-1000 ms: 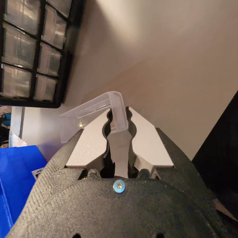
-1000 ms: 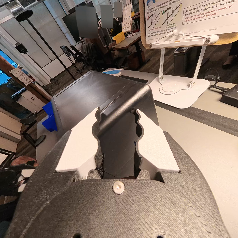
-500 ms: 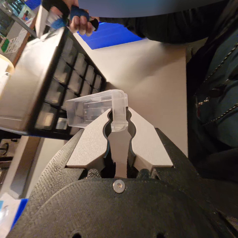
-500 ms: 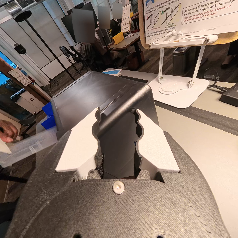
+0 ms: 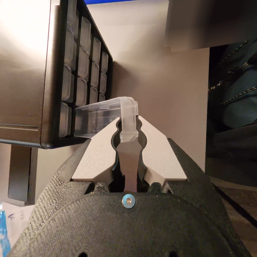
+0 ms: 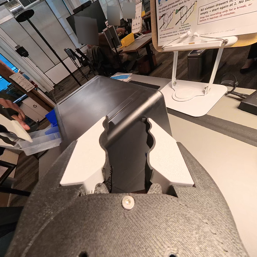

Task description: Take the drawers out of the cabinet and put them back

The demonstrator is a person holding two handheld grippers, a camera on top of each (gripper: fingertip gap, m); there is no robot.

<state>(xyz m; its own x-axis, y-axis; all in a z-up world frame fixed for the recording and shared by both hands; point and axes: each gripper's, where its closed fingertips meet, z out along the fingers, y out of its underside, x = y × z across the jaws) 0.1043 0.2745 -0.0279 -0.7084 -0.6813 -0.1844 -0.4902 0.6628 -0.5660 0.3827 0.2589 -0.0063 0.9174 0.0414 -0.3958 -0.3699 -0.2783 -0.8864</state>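
Note:
My left gripper [image 5: 128, 118] is shut on the ribbed front handle of a clear plastic drawer [image 5: 100, 115]. The drawer's far end meets an open slot at the edge of the black cabinet's [image 5: 23, 69] front, and most of its length sticks out. Several clear drawers [image 5: 83, 62] sit in the other slots. My right gripper [image 6: 126, 118] is open, and its fingers straddle the rounded top edge of the cabinet [image 6: 97, 100]. The right wrist view also shows the drawer [image 6: 41, 141] at the far left, with the left gripper's white finger [image 6: 20, 131] on it.
A white document stand [image 6: 194, 97] stands on the table behind the cabinet. A black box [image 6: 249, 104] lies at the right edge. A blue bin [image 6: 51, 118] sits beyond the cabinet. A person's dark clothing [image 5: 233, 97] is close on the right of the left wrist view.
My left gripper has swung round with the drawer and brought its far end to the cabinet's front slot. The grip on the handle held. My right gripper has stayed on the cabinet's top edge.

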